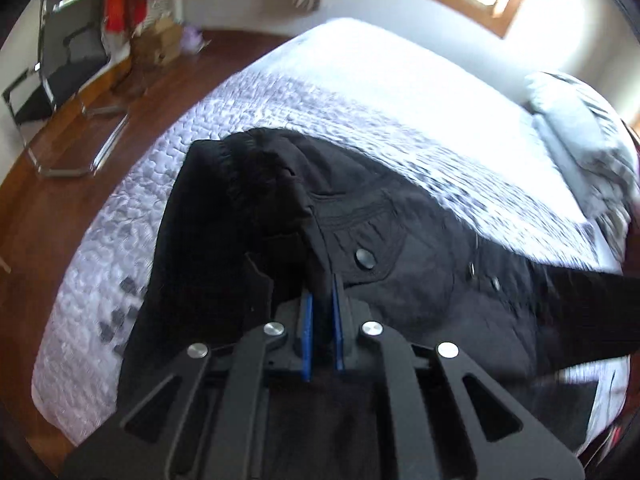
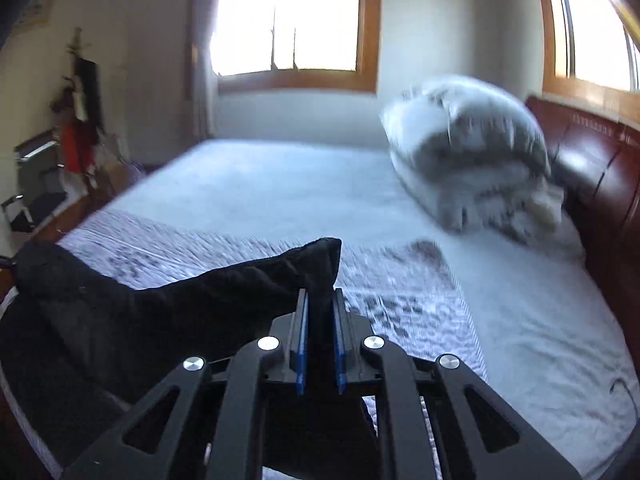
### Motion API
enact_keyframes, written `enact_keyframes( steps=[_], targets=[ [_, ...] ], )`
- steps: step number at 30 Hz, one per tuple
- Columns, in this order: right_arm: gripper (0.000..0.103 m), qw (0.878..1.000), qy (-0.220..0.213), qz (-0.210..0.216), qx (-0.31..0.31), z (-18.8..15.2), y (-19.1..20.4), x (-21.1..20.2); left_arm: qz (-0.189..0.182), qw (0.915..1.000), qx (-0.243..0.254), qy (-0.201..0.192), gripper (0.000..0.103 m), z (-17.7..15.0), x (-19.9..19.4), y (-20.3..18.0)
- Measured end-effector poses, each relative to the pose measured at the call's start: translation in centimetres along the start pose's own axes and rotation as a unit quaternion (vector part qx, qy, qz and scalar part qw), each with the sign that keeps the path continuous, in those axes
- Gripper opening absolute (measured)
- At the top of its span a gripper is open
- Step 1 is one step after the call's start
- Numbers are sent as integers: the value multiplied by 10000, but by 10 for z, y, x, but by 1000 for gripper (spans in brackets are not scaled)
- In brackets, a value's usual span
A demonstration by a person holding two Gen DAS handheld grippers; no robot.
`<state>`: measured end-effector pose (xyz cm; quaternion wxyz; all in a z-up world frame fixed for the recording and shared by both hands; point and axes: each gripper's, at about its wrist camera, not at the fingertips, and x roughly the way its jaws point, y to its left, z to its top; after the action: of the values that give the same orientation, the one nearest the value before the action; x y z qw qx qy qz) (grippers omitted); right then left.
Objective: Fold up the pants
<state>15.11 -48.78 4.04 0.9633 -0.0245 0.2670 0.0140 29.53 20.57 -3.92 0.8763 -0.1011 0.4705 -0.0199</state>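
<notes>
Both claws pinch the black pants (image 1: 400, 248), left gripper (image 1: 320, 300) at the waistband, right gripper (image 2: 320, 312) at a leg end, long axis stretched between them over the bed (image 2: 280, 184).

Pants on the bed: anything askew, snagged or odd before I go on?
Nothing looks damaged. The pants lie rumpled, waistband bunched up, not flat on the quilt. The left hand-held gripper pinches fabric near the waist; the right hand-held gripper holds a leg end lifted off the bed.
</notes>
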Motion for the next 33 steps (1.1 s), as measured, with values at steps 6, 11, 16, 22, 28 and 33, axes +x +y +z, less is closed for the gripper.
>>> enact_keyframes(
  steps=[6,11,16,22,28,33],
  targets=[
    [0,9981,141,-423,433,-90,-9,-80,-545,9979,-213,-275,7,-93,-57,31],
    [0,9808,587,-716,1718,-169,-53,-106,-681,9945,-780,-174,7,-160,-67,67],
    [0,9764,883,-665,1857,-186,-54,-109,-656,9942,-829,-176,7,-199,-62,78],
    [5,9966,631,323,414,-96,47,-73,-794,9940,-683,-320,7,-208,-56,73],
    [30,9744,537,1749,-1310,-5,179,14,-996,9917,-709,-402,8,-210,-50,74],
    [67,9194,1174,2188,-3050,19,291,122,-1089,9897,-840,-403,8,-213,-46,75]
  ],
)
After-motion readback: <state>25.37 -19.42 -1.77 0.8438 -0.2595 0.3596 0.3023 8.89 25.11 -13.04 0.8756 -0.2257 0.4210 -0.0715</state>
